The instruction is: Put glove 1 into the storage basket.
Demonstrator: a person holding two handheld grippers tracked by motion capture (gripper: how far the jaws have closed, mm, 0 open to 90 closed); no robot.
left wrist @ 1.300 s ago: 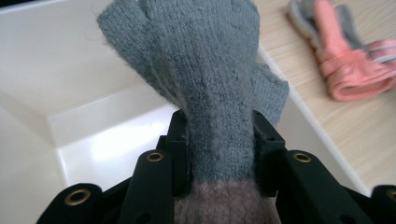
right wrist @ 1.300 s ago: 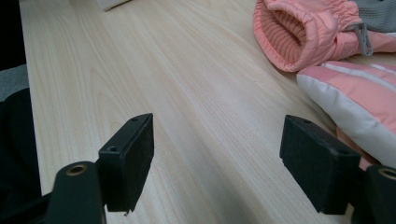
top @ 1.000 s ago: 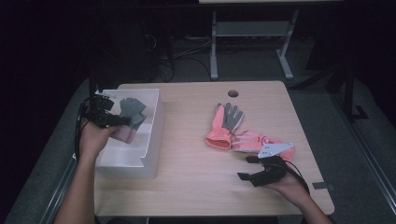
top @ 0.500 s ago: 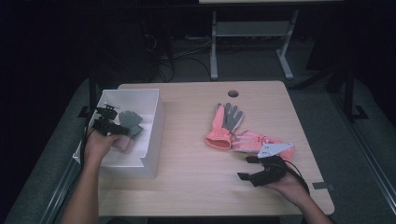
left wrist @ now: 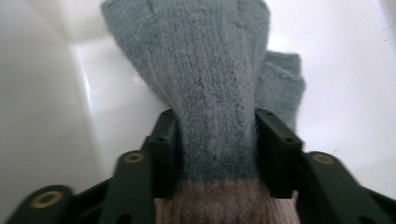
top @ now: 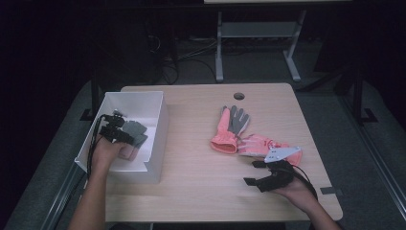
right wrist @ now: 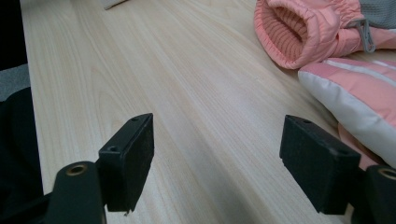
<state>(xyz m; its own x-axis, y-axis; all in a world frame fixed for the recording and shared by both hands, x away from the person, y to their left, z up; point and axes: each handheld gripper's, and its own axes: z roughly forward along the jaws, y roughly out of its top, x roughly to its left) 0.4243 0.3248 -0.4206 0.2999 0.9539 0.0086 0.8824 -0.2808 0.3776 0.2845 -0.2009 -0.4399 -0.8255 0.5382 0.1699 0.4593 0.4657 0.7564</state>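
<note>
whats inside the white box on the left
Inside the white rectangular plastic box lies a grey knitted glove with a beige cuff, between the jaws of the left gripper, which have just been opening. The person's hand covers part of the box floor.

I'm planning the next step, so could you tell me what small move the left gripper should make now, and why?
Probably finish opening and lift straight up. The left gripper is down inside the white box, its jaws have just been opening, and the grey knit glove lies between them on the box floor, so it looks delivered.
</note>
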